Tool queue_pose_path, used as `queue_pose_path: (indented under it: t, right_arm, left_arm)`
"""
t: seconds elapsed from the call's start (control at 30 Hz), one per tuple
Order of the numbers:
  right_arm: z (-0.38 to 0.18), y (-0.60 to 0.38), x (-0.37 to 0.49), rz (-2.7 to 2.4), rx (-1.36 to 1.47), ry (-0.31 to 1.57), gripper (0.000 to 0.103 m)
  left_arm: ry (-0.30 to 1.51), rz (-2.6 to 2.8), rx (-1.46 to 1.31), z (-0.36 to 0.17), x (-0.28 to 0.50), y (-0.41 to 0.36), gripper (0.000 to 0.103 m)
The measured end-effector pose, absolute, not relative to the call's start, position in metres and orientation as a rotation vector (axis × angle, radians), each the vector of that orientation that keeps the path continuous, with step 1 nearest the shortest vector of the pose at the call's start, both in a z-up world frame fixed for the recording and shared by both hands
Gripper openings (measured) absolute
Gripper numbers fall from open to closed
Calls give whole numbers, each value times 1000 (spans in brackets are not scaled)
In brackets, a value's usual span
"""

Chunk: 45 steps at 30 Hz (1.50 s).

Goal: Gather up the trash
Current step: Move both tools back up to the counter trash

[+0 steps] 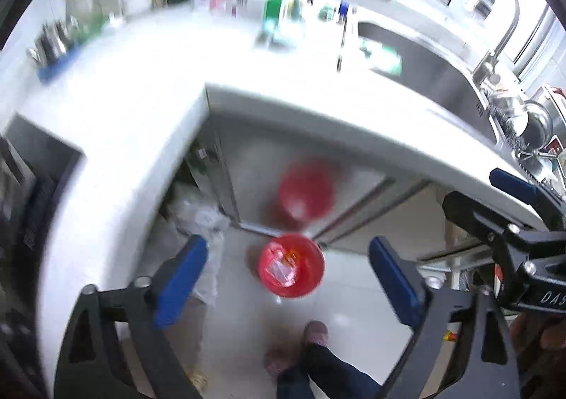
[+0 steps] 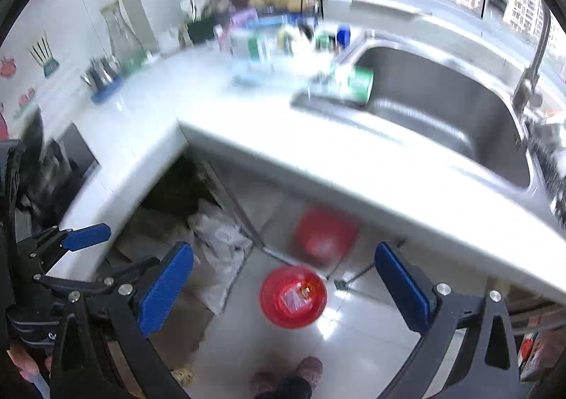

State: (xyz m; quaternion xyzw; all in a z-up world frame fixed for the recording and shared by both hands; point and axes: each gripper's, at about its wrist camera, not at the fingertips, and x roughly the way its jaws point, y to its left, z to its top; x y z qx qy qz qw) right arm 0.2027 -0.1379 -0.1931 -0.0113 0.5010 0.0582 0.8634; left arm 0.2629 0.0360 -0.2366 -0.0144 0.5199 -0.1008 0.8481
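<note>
Trash (image 1: 283, 269) lies inside a red bin (image 1: 290, 266) on the tiled floor (image 1: 353, 314), just in front of the white counter (image 1: 318, 115) edge. Left gripper (image 1: 288, 284) and right gripper (image 2: 284, 287) both stand wide apart and empty, high above the bin. Bare floor surrounds the bin; a person's slippered feet (image 1: 315, 333) stand near it.

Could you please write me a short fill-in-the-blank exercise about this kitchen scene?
1. The bin on the floor is coloured ____.
2. The jaws of the left hand-held gripper stand ____.
3. The wrappers lie inside the ____.
4. The faucet stands beside the steel ____.

Missing words: red; open; bin; sink
</note>
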Motion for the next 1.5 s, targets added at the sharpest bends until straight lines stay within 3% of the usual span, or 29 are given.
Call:
queue_pose_path:
  t: [0.27, 0.53, 1.03, 1.5]
  right_arm:
    - [-117, -130, 240, 161, -29, 947, 103]
    - [-90, -152, 317, 183, -32, 883, 103]
    - [-117, -207, 507, 314, -147, 999, 103]
    - [-193, -219, 600, 364, -240, 1160, 103]
  left_arm:
    - [980, -221, 36, -153, 292, 13, 103]
    - [963, -105, -17, -122, 359, 19, 103]
    - [1083, 111, -300, -140, 533, 5, 103]
    - [1239, 306, -428, -216, 639, 17, 103]
